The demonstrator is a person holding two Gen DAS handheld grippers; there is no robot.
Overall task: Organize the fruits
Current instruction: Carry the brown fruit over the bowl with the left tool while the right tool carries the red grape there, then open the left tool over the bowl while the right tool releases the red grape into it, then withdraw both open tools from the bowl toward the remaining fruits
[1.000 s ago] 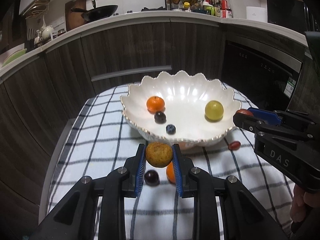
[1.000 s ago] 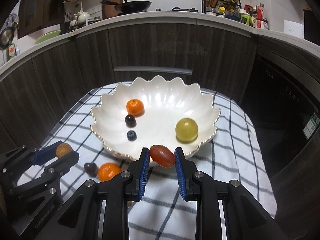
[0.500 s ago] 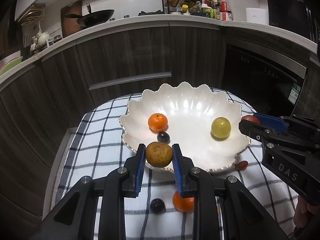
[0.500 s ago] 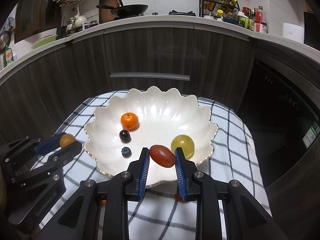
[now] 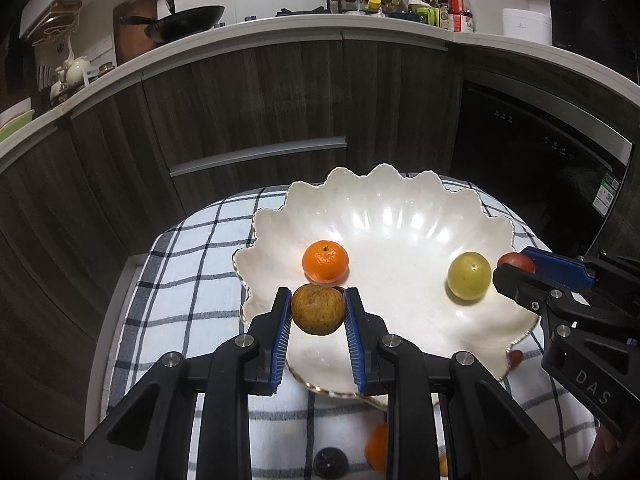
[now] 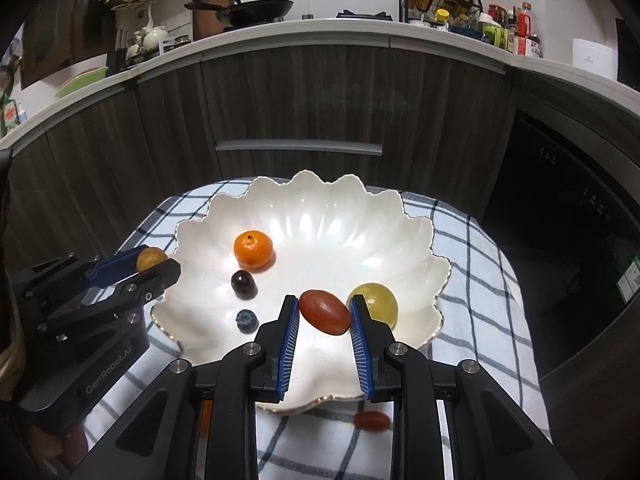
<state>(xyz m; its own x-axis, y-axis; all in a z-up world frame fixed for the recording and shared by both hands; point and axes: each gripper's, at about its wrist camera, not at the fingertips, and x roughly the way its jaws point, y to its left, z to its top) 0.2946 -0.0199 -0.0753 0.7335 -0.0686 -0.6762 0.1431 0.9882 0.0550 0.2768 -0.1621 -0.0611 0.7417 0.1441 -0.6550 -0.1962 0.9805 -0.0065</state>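
My left gripper (image 5: pixel 318 310) is shut on a round brownish-yellow fruit (image 5: pixel 317 309), held over the near left rim of the white scalloped bowl (image 5: pixel 384 192). My right gripper (image 6: pixel 325 312) is shut on an oval red fruit (image 6: pixel 325 312) above the bowl (image 6: pixel 320 192), near its front right. Inside the bowl lie an orange mandarin (image 6: pixel 253 249), a dark grape (image 6: pixel 243 284), a blueberry (image 6: pixel 246 320) and a yellow-green grape (image 6: pixel 378 302). Each gripper shows in the other's view, the right gripper (image 5: pixel 516 266) and the left gripper (image 6: pixel 154 264).
The bowl rests on a checked cloth (image 5: pixel 188 264) over a small table. On the cloth in front of the bowl lie a red fruit (image 6: pixel 371 420), an orange fruit (image 5: pixel 376 452) and a dark grape (image 5: pixel 330 462). Dark cabinets (image 6: pixel 300 96) and a counter stand behind.
Both grippers have carried their fruits forward, from in front of the bowl's near rim to over the bowl. The loose fruits on the cloth have slipped toward the bottom of both views.
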